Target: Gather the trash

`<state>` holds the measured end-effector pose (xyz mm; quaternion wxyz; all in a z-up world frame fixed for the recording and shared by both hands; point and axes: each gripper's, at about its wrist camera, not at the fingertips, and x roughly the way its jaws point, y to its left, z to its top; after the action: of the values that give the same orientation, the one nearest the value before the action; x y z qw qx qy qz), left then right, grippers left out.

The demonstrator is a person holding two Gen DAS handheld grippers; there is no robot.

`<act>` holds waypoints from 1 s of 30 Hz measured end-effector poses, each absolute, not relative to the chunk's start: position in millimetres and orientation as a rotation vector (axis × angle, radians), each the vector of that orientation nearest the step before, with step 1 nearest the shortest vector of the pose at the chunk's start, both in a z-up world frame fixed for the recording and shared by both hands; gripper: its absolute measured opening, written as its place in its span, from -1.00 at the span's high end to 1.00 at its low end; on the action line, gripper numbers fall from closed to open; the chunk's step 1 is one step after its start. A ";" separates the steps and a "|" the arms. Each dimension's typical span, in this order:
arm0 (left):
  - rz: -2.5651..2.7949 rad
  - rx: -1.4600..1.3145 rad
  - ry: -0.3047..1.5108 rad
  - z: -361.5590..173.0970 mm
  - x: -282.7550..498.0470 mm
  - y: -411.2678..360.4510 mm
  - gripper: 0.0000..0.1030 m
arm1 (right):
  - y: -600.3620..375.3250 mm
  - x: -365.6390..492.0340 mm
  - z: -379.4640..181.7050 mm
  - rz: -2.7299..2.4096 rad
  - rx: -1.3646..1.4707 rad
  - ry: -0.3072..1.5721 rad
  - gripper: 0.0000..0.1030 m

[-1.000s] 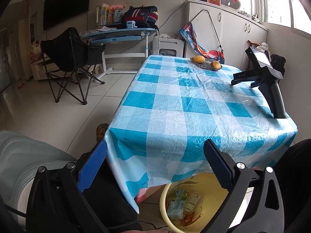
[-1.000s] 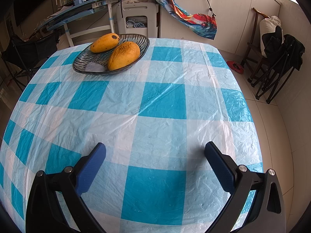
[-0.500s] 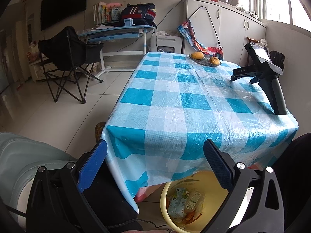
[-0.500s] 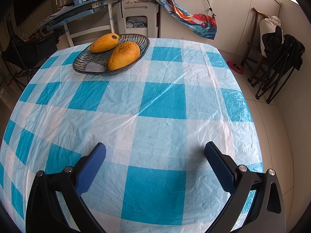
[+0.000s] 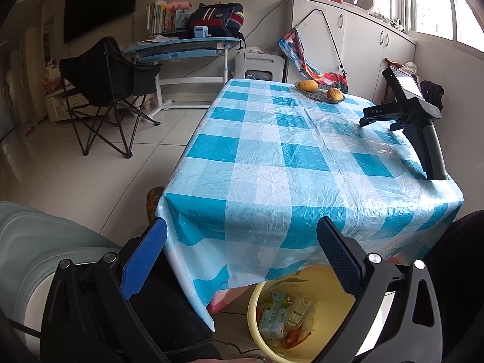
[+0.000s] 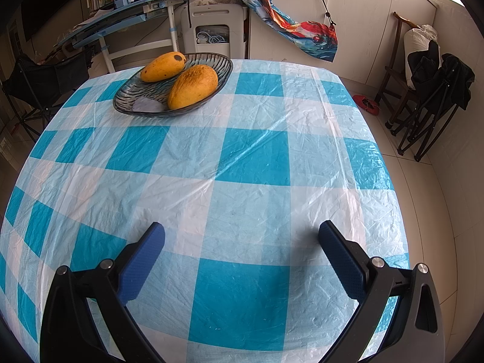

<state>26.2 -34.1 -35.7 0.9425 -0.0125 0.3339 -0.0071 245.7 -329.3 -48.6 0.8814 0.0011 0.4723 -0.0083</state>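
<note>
in the left wrist view, the left hand-held gripper (image 5: 240, 254) is being held released and empty, its blue pads wide apart, low in front of the near edge of the surface (image 5: 272, 139). since a second ago this view has been drawn back and raised a little, so that more of the checked cloth is being shown, while the gripper's opening is being kept as it was. under the near edge a yellow bin (image 5: 302, 311) is being seen on the floor, and the trash (image 5: 282, 310), drink cartons and scraps, is already lying inside it. the right hand-held gripper (image 5: 367, 118) is being seen from the side at the far right of the surface, seemingly resting there.

in the right wrist view, the right hand-held gripper (image 6: 242, 257) is likewise being held released, with nothing between its pads, just over the cloth. nothing is being changed here against the earlier pictures; it is being kept motionless. at the far left a glass dish (image 6: 211, 60) with two mangoes (image 6: 193, 86) is being left alone, as fruit and not as trash.

no loose trash is being seen on the cloth, so the collecting is being judged finished or nearly so, and the left gripper's withdrawal is being read as a retreat from the bin.
</note>
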 end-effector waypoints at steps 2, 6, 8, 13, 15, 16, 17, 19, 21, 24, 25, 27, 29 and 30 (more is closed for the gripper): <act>-0.017 -0.020 0.682 -36.0 26.3 -35.8 -0.86 | -329.8 246.9 -48.9 -0.017 0.002 0.984 -0.89; -0.018 -0.016 0.684 -36.2 26.3 -37.0 -0.86 | -329.8 247.1 -49.0 -0.017 0.002 0.984 -0.89; -0.017 -0.022 0.687 -36.4 26.5 -36.8 -0.86 | -330.0 247.7 -49.2 -0.017 0.002 0.983 -0.89; -0.013 -0.038 0.693 -37.1 27.9 -34.4 -0.86 | -329.9 247.6 -49.2 -0.018 0.002 0.983 -0.89; -0.013 -0.036 0.694 -37.3 28.0 -34.6 -0.86 | -329.1 245.8 -48.7 -0.018 0.002 0.983 -0.89; -0.013 -0.035 0.693 -37.3 28.0 -34.6 -0.86 | -329.3 246.3 -48.8 -0.018 0.002 0.983 -0.89; -0.013 -0.034 0.693 -37.4 28.2 -34.7 -0.86 | -329.9 247.6 -49.2 -0.018 0.002 0.983 -0.89; -0.013 -0.032 0.693 -37.6 28.0 -34.6 -0.86 | -329.9 247.7 -49.2 -0.017 0.002 0.983 -0.89; -0.013 -0.032 0.694 -37.8 28.0 -34.4 -0.86 | -329.6 246.9 -49.0 -0.017 0.002 0.983 -0.89; -0.013 -0.031 0.694 -37.9 28.0 -34.7 -0.86 | -329.6 247.0 -49.0 -0.017 0.002 0.983 -0.89; -0.013 -0.030 0.694 -37.7 28.0 -34.0 -0.86 | -329.9 247.7 -49.2 -0.018 0.002 0.983 -0.89; -0.013 -0.031 0.694 -37.8 28.1 -34.0 -0.86 | -329.2 245.8 -48.6 -0.018 0.002 0.983 -0.89; -0.013 -0.031 0.694 -37.9 28.0 -34.2 -0.86 | -329.9 247.6 -49.1 -0.018 0.002 0.983 -0.89; -0.013 -0.030 0.694 -37.9 28.0 -34.2 -0.86 | -329.2 245.8 -48.6 -0.018 0.002 0.983 -0.89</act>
<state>28.0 -34.2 -37.9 0.9403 -0.0148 0.3400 -0.0063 245.8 -329.2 -48.6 0.8815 0.0011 0.4721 -0.0084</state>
